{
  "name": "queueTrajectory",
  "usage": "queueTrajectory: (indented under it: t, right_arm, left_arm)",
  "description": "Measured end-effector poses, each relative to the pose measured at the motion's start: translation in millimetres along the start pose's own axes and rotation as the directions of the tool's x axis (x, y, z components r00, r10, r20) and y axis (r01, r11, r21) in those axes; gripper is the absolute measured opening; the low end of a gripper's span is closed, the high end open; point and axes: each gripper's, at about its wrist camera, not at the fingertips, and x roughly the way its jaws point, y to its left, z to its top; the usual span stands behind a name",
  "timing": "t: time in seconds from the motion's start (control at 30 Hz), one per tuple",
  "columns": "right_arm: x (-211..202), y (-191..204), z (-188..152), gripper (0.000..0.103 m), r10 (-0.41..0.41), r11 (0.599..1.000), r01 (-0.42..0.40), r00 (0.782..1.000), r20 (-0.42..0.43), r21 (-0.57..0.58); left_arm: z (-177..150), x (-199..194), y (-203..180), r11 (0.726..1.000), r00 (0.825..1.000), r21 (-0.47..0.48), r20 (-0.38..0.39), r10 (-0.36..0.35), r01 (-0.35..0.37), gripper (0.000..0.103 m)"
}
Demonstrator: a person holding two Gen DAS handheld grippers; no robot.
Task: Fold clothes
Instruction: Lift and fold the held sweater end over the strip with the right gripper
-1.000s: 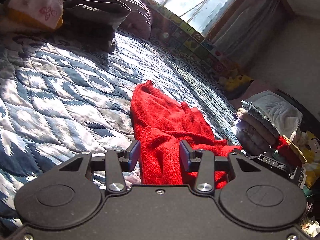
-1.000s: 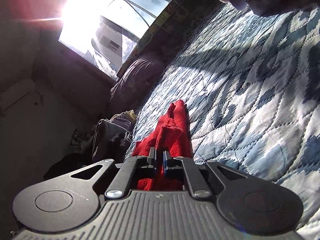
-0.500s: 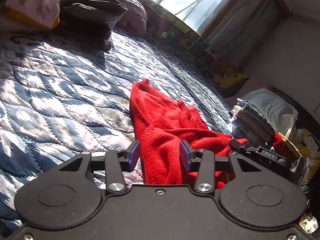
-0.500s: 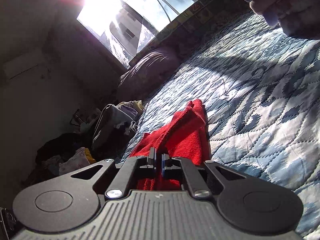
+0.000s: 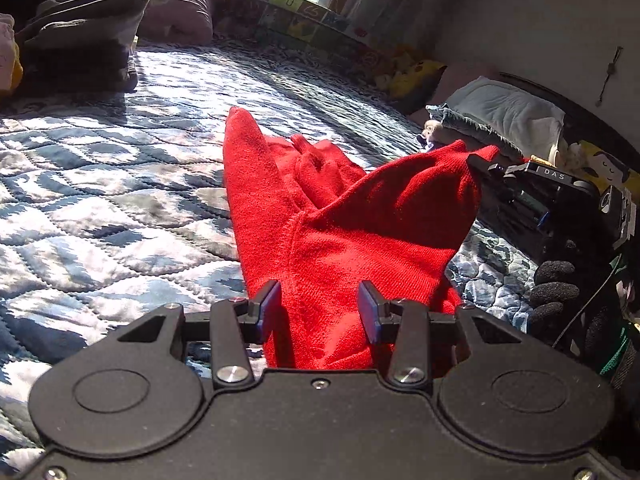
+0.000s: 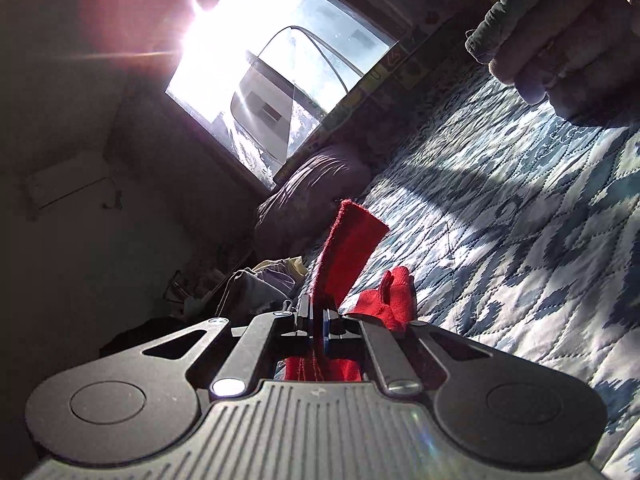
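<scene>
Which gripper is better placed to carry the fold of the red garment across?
Right. The right gripper is shut on an edge of the red garment, lifted off the quilt. The left gripper is open, with cloth between its fingers but ungripped.

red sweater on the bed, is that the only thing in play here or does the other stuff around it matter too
In play:
- red sweater
- right gripper, shut on a corner of it
- left gripper, open over it

Lying about:
- folded pile of clothes
- dark cushions
- yellow soft toy
- quilt as the work surface
</scene>
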Motion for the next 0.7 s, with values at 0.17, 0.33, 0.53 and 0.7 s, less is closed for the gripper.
queueTrajectory:
  t: [0.17,0.33,0.53,0.7]
  right_arm:
    - [4.2,-16.7,-2.9,0.006,-0.015,0.997,0.018,0.999,-0.04,0.074]
    - [8.1,-22.9,-6.0,0.006,-0.024,0.993,0.028,0.999,-0.042,0.112]
    - [11.9,-21.4,-2.1,0.006,-0.016,0.994,0.019,0.999,-0.029,0.109]
    - [17.3,-36.5,-7.2,0.01,-0.038,0.98,0.05,0.997,-0.063,0.195]
  left_arm:
    - [1.7,-2.8,4.3,1.0,0.999,-0.028,0.039,-0.006,0.007,0.034]
    - [7.0,-10.2,6.4,0.995,0.995,-0.052,0.068,-0.079,0.083,0.026]
    - [-11.4,18.0,-11.5,0.996,0.993,0.065,-0.108,-0.051,0.058,0.026]
    - [-0.9,1.9,11.6,0.996,0.997,-0.047,-0.015,-0.076,0.075,0.026]
